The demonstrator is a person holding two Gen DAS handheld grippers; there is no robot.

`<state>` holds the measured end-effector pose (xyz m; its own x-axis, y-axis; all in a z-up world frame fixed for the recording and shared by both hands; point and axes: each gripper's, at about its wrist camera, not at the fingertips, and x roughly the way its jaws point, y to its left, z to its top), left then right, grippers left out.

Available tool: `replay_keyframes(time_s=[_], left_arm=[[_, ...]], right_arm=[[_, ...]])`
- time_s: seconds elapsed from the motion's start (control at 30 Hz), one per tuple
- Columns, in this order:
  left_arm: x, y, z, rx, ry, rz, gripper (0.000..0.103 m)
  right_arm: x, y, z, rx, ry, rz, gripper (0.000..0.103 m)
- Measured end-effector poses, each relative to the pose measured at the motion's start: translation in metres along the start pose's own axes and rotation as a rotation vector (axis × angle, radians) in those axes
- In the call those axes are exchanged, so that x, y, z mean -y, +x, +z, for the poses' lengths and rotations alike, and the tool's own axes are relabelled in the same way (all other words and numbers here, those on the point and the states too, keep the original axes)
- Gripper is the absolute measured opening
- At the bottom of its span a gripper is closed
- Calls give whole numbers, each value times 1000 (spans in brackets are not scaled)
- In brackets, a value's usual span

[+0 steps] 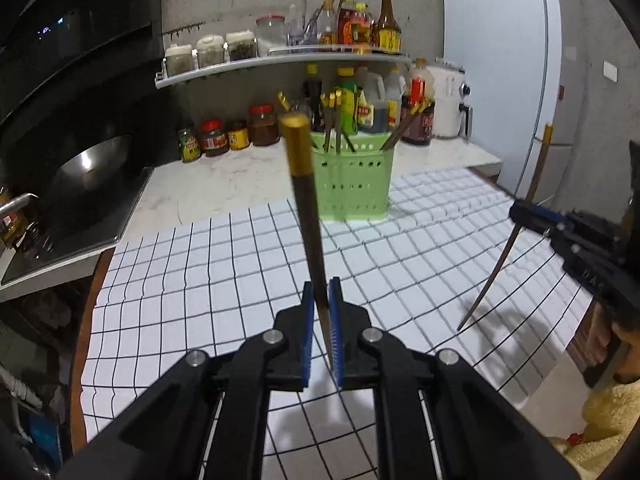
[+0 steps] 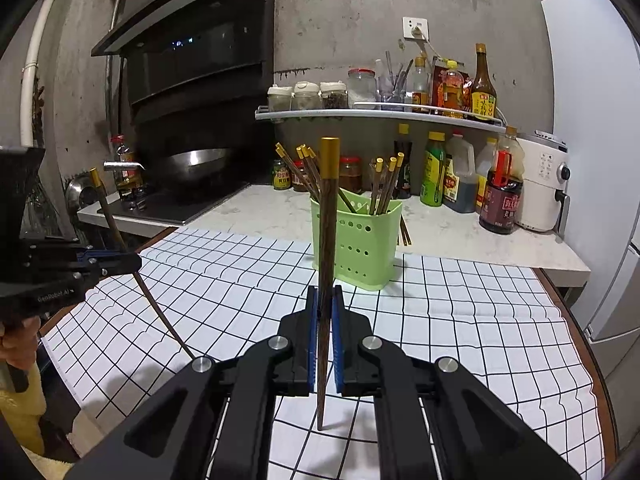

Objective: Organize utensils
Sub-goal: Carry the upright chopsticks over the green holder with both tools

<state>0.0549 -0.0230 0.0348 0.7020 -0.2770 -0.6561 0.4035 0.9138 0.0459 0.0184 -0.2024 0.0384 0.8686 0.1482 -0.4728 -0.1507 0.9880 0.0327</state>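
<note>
My left gripper [image 1: 321,298] is shut on a dark chopstick [image 1: 306,200] with a gold cap, standing nearly upright above the checked cloth. My right gripper [image 2: 325,304] is shut on a second brown chopstick [image 2: 327,240], also upright, gold end up. Each gripper shows in the other's view: the right gripper [image 1: 520,212] at the right edge with its chopstick [image 1: 504,248], the left gripper [image 2: 134,258] at the left with its chopstick [image 2: 120,236]. A green perforated holder [image 1: 352,188] [image 2: 360,240] stands beyond both, with several gold-capped chopsticks in it.
A white cloth with black grid lines [image 1: 200,280] [image 2: 460,320] covers the table. Sauce bottles [image 2: 456,172] and jars line the marble counter behind; a shelf [image 2: 380,114] holds more. A wok [image 2: 192,164] sits on the stove at left, a white appliance [image 2: 540,184] at right.
</note>
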Motion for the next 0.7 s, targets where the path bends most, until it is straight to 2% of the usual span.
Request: replay_keyframes(time_s=[0.13,0.3,0.43,0.7], left_arm=[[0,8,-1,-14,1,3,7],[4,5,22,119,-1,11,6],[9,19,60,234,-4,25,6],[-1,48,152,353,-56,-58,6]], right_arm=[[1,1,5,14,-8,6,7],[6,9,29,97,-29,2,6],[15,39,60,131,-24,-10,7],[37,75,138,284,14,-13,7]])
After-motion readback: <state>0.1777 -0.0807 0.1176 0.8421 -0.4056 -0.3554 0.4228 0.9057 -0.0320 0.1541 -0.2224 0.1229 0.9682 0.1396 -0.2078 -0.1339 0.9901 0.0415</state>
